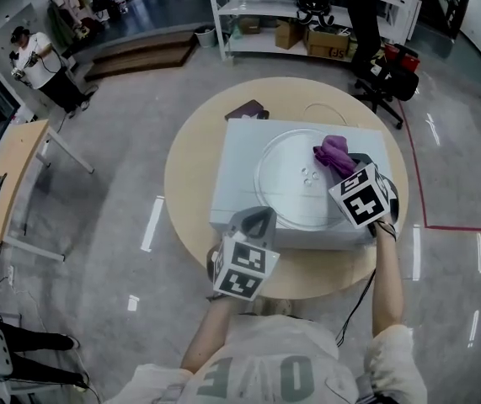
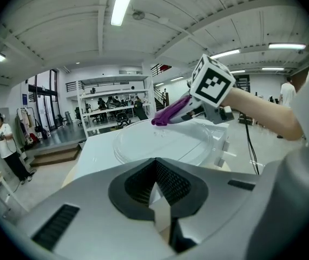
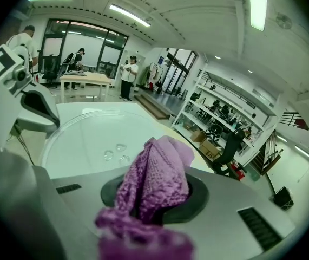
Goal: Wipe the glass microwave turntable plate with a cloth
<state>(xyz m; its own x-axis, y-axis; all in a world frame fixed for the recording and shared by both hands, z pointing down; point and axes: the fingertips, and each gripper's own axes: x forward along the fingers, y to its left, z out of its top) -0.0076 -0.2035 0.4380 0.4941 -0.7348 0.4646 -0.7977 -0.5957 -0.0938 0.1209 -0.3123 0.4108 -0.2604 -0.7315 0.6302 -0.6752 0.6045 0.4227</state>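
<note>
The clear glass turntable plate [image 1: 286,183] lies flat on top of a white box-shaped microwave [image 1: 240,154] on a round beige table [image 1: 191,171]. My right gripper [image 1: 341,163] is shut on a purple cloth [image 1: 333,151], held over the plate's right rim. In the right gripper view the cloth [image 3: 157,180] bulges out of the jaws, with the plate [image 3: 89,137] beyond it. My left gripper [image 1: 255,222] hovers at the microwave's front left edge, jaws together and nothing in them. Its own view looks across the plate [image 2: 159,142] at the cloth [image 2: 170,111].
A dark purple object [image 1: 247,109] and a thin white ring [image 1: 324,112] lie on the table behind the microwave. A black office chair [image 1: 375,49] and white shelves [image 1: 307,7] stand beyond. A person [image 1: 42,66] stands far left by a wooden table [image 1: 13,175].
</note>
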